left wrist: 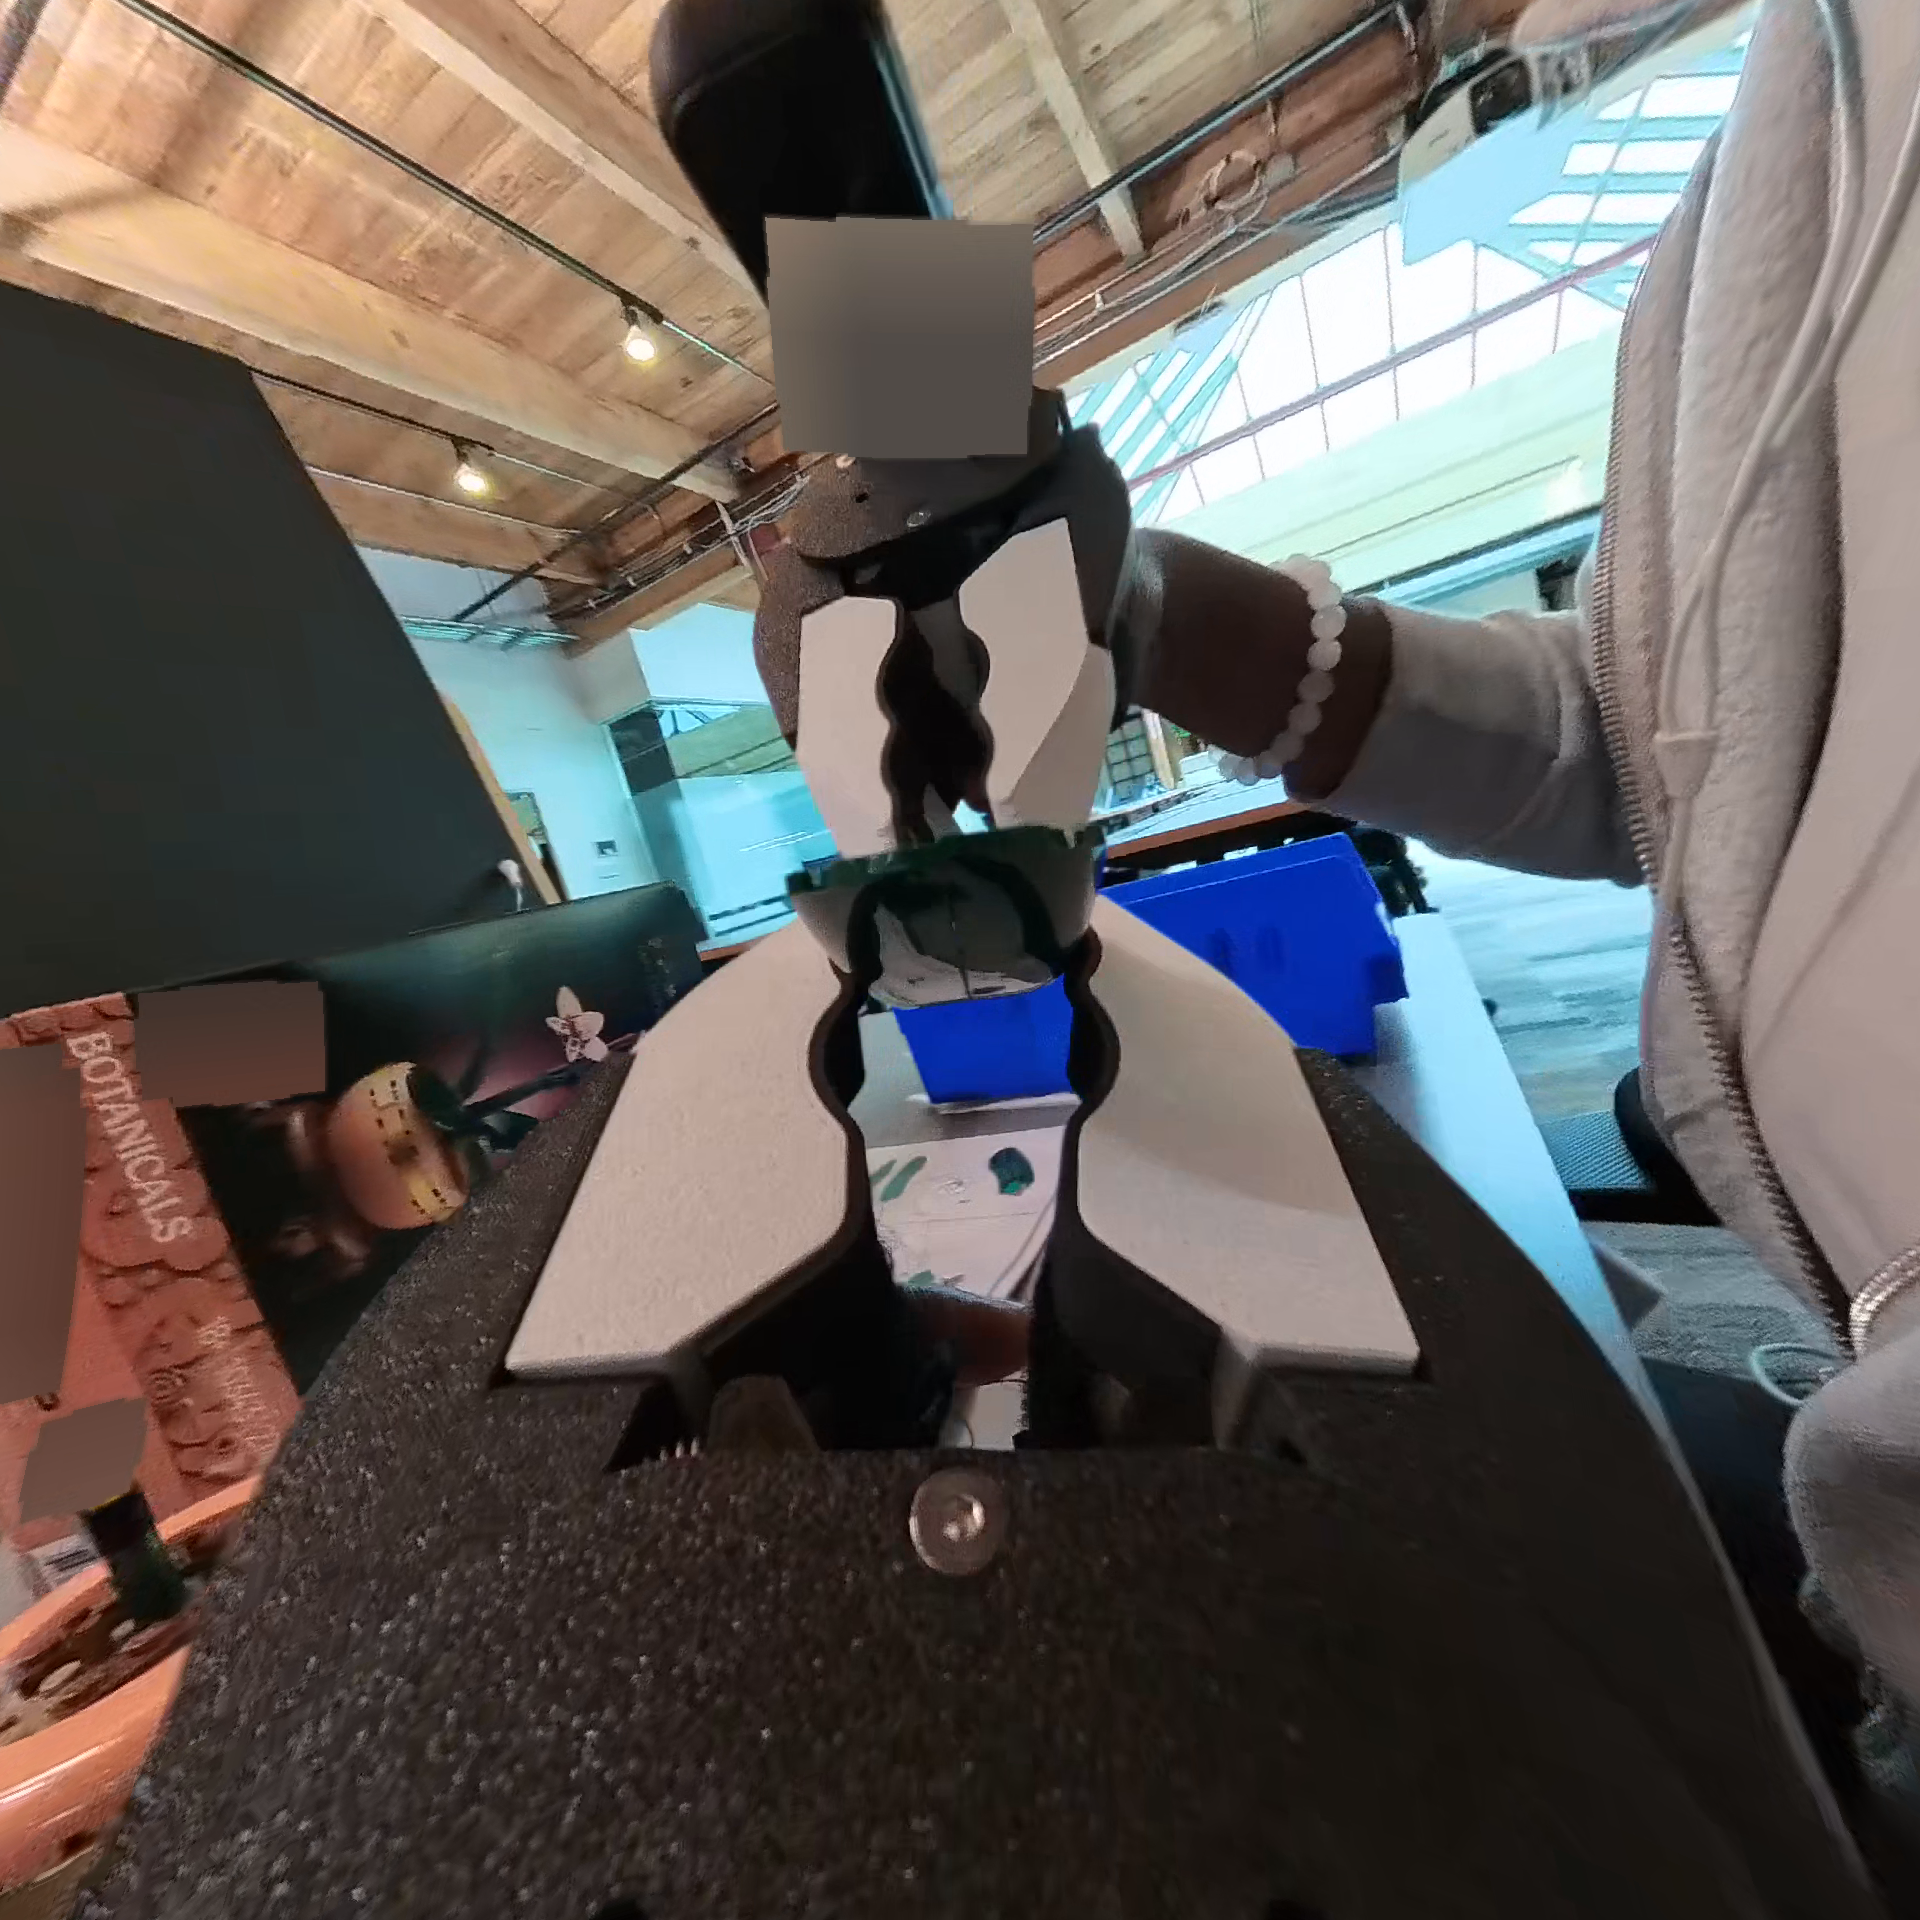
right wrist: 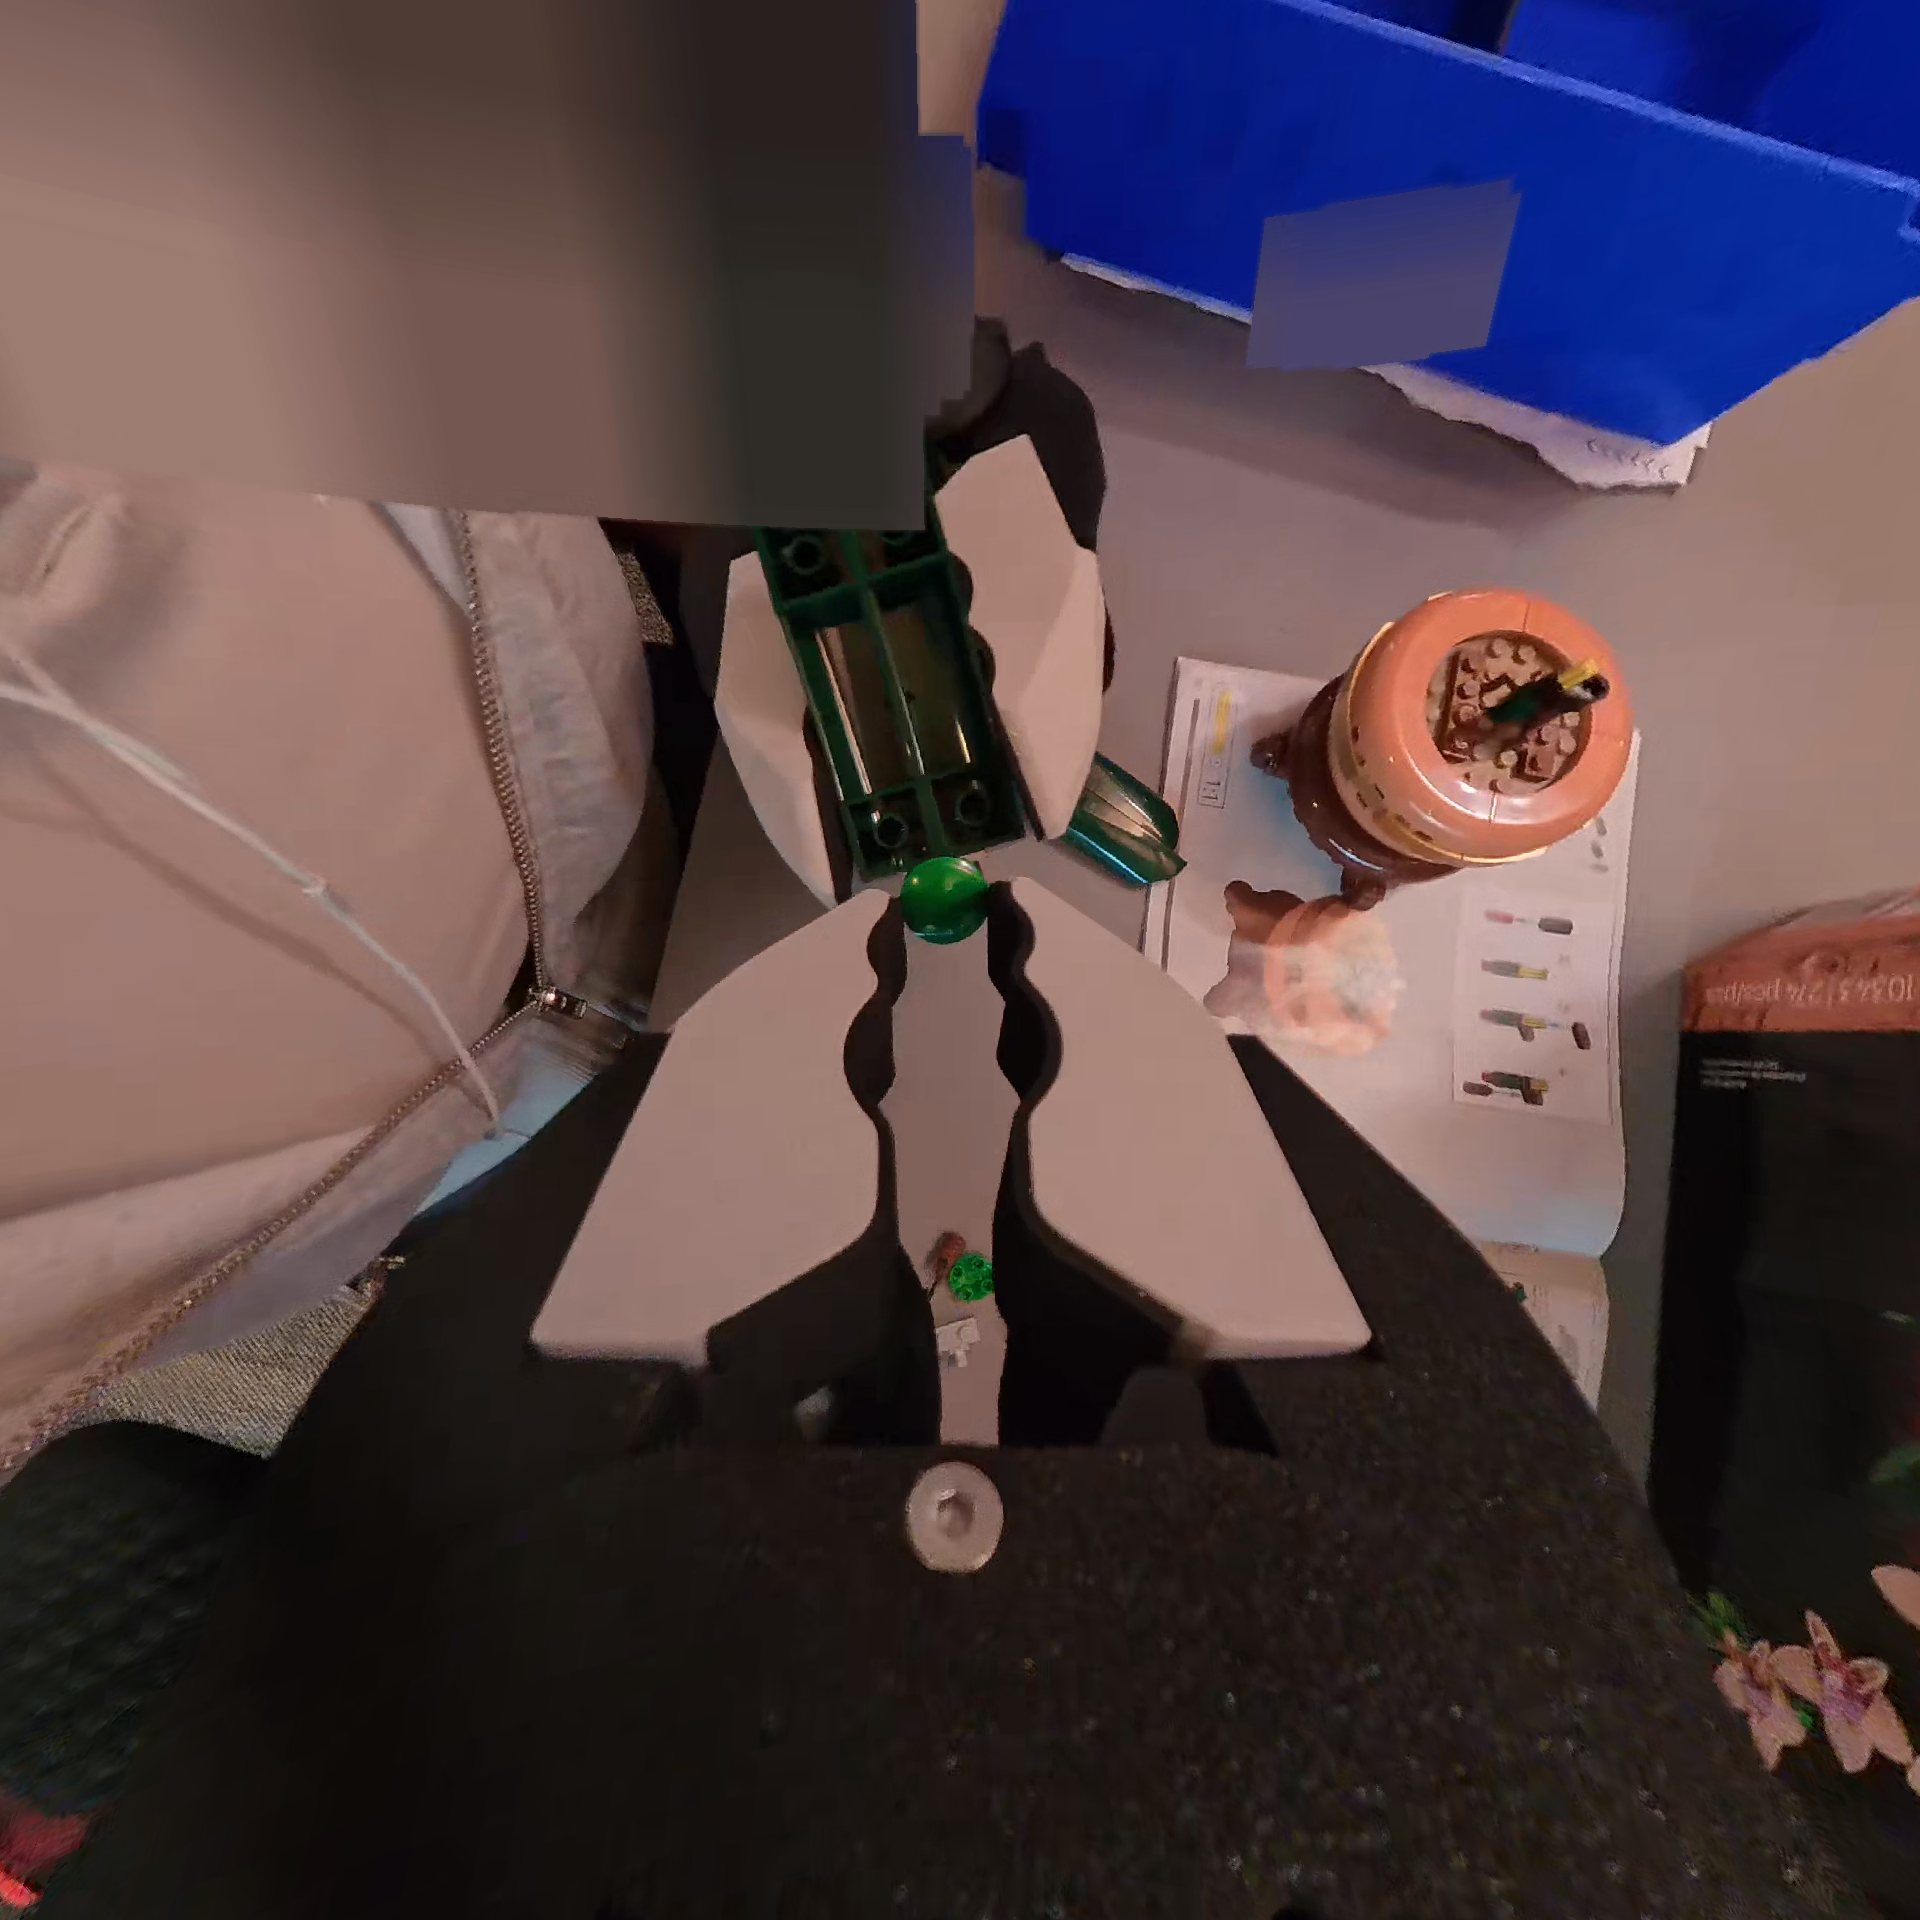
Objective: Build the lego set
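Observation:
My left gripper (left wrist: pixel 956 935) is shut on a long dark green leaf piece (left wrist: pixel 951 894), held up in the air. The right wrist view shows this leaf's hollow underside (right wrist: pixel 904 707) between the left gripper's pads (right wrist: pixel 1039 665). My right gripper (right wrist: pixel 940 904) is shut on a small round green piece (right wrist: pixel 940 899), which touches the leaf's near end. In the left wrist view the right gripper (left wrist: pixel 951 826) points down, tip to tip with the left. The terracotta pot model (right wrist: pixel 1475 727), with a green stem in it, stands on the open instruction booklet (right wrist: pixel 1382 935).
A blue bin (right wrist: pixel 1455 156) stands at the back of the grey table (right wrist: pixel 1299 540). The set's box (right wrist: pixel 1797 1247) stands to the right. Another green leaf (right wrist: pixel 1127 821) shows beside the left gripper. Small loose pieces (right wrist: pixel 971 1276) lie below. A person's pale jacket (right wrist: pixel 260 779) fills the left. My two grippers' fingertips are within a few centimetres of each other. The terracotta pot model (right wrist: pixel 1475 727) is about equally far from each gripper, around 15 cm.

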`<state>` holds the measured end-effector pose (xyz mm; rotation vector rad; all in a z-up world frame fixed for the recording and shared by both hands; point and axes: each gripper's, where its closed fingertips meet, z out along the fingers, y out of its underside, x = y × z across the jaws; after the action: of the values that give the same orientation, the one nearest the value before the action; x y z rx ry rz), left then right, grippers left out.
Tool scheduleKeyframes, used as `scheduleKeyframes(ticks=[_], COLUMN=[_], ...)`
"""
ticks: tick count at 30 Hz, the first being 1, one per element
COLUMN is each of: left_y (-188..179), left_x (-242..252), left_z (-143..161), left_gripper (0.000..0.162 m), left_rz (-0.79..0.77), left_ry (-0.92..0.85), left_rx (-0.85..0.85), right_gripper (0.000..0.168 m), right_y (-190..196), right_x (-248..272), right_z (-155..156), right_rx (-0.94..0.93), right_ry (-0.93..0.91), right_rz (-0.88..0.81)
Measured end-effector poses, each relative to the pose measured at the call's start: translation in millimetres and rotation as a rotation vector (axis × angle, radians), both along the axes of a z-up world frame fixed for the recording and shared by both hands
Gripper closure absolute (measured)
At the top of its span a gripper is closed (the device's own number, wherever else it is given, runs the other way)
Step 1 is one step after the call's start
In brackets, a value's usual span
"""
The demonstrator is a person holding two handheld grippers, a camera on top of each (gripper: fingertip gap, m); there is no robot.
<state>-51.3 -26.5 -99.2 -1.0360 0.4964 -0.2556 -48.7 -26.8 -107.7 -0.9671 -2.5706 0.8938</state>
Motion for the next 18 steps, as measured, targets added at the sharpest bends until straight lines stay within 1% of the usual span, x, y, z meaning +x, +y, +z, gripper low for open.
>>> scheduleKeyframes(ticks=[6,9,11,15,18], left_y=[5.1,7.4,9.2,8.3,6.3], left_x=[3.7,5.0,5.2,4.6,3.0], left_z=[-2.5,-3.9,-5.3,-2.8,-1.1], left_gripper=[0.127,0.127,0.127,0.127,0.127], left_rz=[0.067,0.087,0.081,0.034,0.002], left_ry=[0.048,0.056,0.044,-0.023,-0.067], left_rx=[0.007,-0.004,-0.027,-0.055,-0.064], right_gripper=[0.153,0.153,0.153,0.154,0.154], right_y=[0.1,2.1,2.1,2.6,7.6], right_x=[-0.8,0.8,1.3,6.1,6.7], right_z=[-0.9,-3.4,0.8,9.8,13.5], right_rx=[-0.007,0.004,-0.062,-0.287,-0.359], right_ry=[-0.022,-0.031,-0.006,0.029,0.043], right_rz=[-0.086,-0.096,-0.098,-0.099,-0.117])
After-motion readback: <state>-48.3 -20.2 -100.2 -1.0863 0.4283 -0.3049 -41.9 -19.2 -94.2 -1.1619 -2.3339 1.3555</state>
